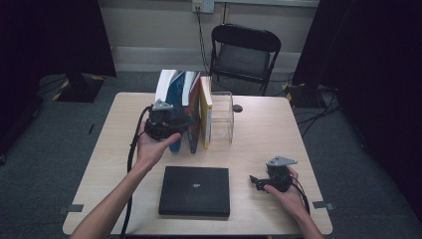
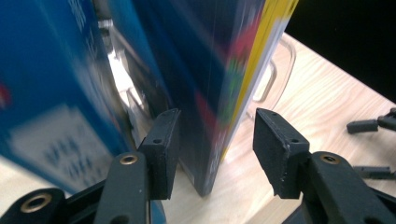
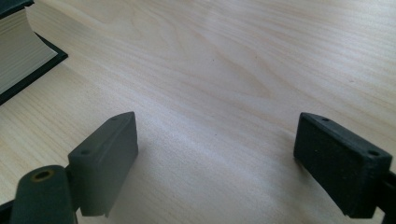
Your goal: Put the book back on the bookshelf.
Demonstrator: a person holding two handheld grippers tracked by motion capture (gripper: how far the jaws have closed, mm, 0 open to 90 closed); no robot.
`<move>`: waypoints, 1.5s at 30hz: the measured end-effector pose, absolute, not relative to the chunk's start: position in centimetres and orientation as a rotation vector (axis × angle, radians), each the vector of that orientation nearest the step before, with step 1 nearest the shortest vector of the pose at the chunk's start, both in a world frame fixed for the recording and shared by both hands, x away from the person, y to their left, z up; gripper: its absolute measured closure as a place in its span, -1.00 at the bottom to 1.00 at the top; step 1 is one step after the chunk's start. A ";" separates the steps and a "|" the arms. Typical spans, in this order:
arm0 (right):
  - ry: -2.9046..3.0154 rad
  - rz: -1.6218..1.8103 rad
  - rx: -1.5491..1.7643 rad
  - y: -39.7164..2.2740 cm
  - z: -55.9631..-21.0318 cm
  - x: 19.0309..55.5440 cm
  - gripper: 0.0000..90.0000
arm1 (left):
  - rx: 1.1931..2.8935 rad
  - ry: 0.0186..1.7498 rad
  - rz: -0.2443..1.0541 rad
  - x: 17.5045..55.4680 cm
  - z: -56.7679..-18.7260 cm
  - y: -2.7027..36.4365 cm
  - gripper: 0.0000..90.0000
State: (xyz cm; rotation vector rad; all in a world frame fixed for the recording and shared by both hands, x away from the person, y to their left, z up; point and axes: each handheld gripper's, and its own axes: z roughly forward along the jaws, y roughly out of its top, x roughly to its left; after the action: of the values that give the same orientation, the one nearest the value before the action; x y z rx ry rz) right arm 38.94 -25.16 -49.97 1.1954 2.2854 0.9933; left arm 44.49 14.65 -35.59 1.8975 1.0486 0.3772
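Two hand-held grippers work a pale wooden surface (image 1: 259, 134) under a fixed overhead camera. At centre frame in the high view, the left gripper (image 1: 171, 130) reaches into a row of upright books held by a clear plastic bookstand (image 1: 222, 117) near the far edge. In the left gripper view its jaws stand partly open on either side of a dark blue book with a yellow cover edge (image 2: 219, 93); one pad is at or just beside the cover, the other is visibly clear of it, so nothing is clamped. A bright blue book (image 2: 51, 93) stands to the left of it. At lower right in the high view, the right gripper (image 1: 258, 182) rests in the person's hand, its jaws wide open over bare wood. A flat black hardcover book (image 1: 195, 190) lies closed at lower centre.
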 end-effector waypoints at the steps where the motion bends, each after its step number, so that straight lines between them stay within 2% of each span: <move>1: 2.285 0.993 1.196 -25.2 -50.0 38.9 -0.70 | 1.890 1.052 0.382 44.3 -36.1 14.9 0.17; 5: 2.285 0.993 1.196 -25.2 -50.0 38.9 -0.70 | 1.892 1.073 0.374 43.6 -38.1 15.7 0.16; 7: 2.286 0.992 1.196 -25.2 -50.0 38.9 -0.70 | 1.888 1.091 0.326 43.3 -39.1 16.2 0.16; 13: 2.344 0.982 1.190 -24.8 -49.4 38.7 -0.59 | 1.968 1.090 0.346 41.8 -41.9 17.5 0.11; 18: 2.369 1.053 1.145 -23.7 -48.7 38.2 -0.62 | 1.996 1.149 0.301 41.0 -43.7 18.8 0.05; 26: 2.402 1.184 1.050 -21.1 -47.0 36.3 -0.67 | 2.045 1.142 0.238 39.2 -45.3 19.6 0.02; 31: 2.436 1.271 0.985 -18.7 -46.2 34.1 -0.66 | 2.060 1.108 0.187 39.5 -46.1 19.3 -0.05; 38: 2.515 1.291 0.938 -16.6 -46.3 31.5 -0.67 | 2.060 1.072 0.148 39.6 -46.4 18.5 -0.10; 41: 2.533 1.298 0.932 -16.4 -46.4 30.3 -0.67 | 2.036 1.065 0.094 40.1 -46.8 18.5 -0.14; 45: 2.574 1.260 0.899 -15.8 -47.1 30.0 -0.62 | 2.032 1.060 0.078 40.1 -46.8 18.4 -0.13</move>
State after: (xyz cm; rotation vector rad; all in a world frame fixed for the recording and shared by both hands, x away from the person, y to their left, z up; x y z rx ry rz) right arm 30.00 -15.83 -47.05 0.8988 2.5736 1.2596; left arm 40.13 18.36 -46.84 2.0323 1.0597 0.0782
